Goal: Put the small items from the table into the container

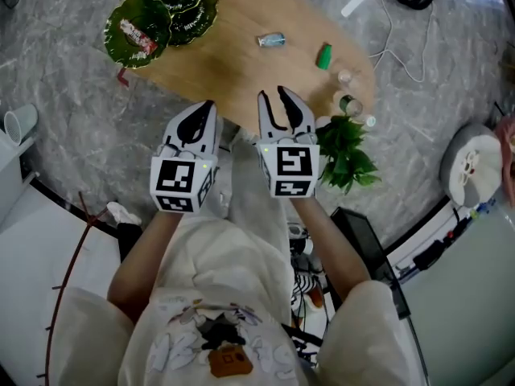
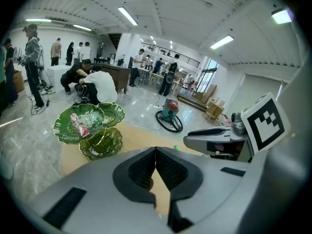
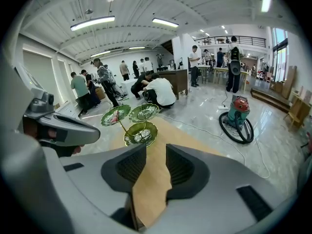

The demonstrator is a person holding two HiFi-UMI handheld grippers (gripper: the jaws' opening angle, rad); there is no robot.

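**While my grippers hung at the near edge, the small items lay well beyond them**

As I held both grippers over the near rim of the oval wooden table (image 1: 233,55), neither one carried anything. My left gripper (image 1: 208,108) had its fingers (image 2: 143,169) pressed together, tip against tip, with nothing caught between them. My right gripper (image 1: 272,95) had its fingers (image 3: 127,168) spread a little, and only bare tabletop showed through the gap.

The small items lay farther across the table, well apart from all my fingertips. A silvery-blue packet (image 1: 271,39) sat ahead of the right gripper, and a small green bottle (image 1: 323,55) sat to the right of that. Nearer the right-hand edge stood a pale little jar (image 1: 344,77) and a dark little jar (image 1: 351,103), the dark one just beside a leafy plant (image 1: 346,147) that stood close to the right of my right gripper.

The container, a cluster of green leaf-shaped dishes (image 1: 177,6), stood at the far left end of the table, ahead and to the left of my closed left fingers and well apart from them. Its leftmost dish held a red-and-white tube (image 1: 137,34).
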